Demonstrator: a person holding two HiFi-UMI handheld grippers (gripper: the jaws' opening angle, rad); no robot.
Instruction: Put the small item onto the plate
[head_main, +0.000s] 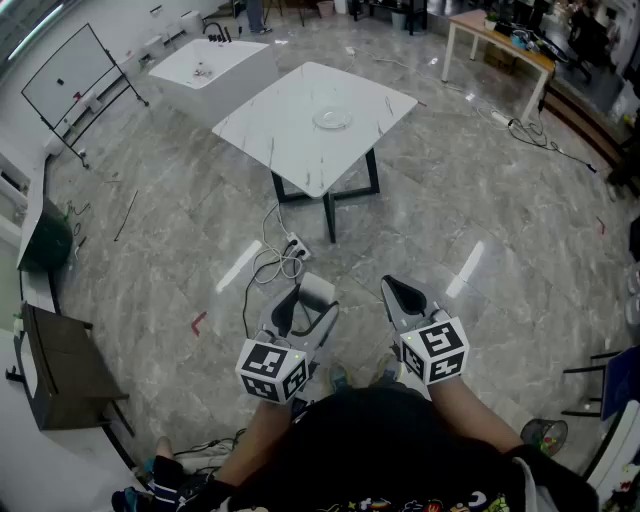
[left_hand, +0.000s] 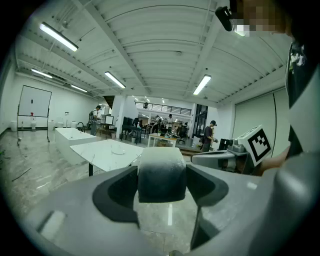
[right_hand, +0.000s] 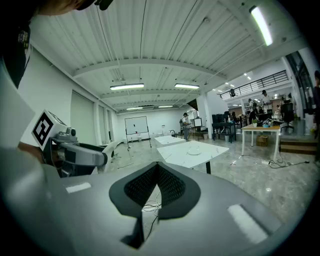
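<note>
Low in the frame, the left gripper clamps one small pale roll, the right gripper is pinched closed on nothing, and one plate rests at upper centre on the nearer table of two.

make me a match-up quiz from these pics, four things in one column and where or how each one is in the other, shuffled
Things:
1. left gripper
2. right gripper
3. plate
4. power strip

Places or states:
a. on the floor with its cable, near the table's legs
b. shut, with nothing between the jaws
c. on the white table, far ahead of both grippers
d. shut on the small item

Pairs: 1-d, 2-b, 3-c, 4-a
</note>
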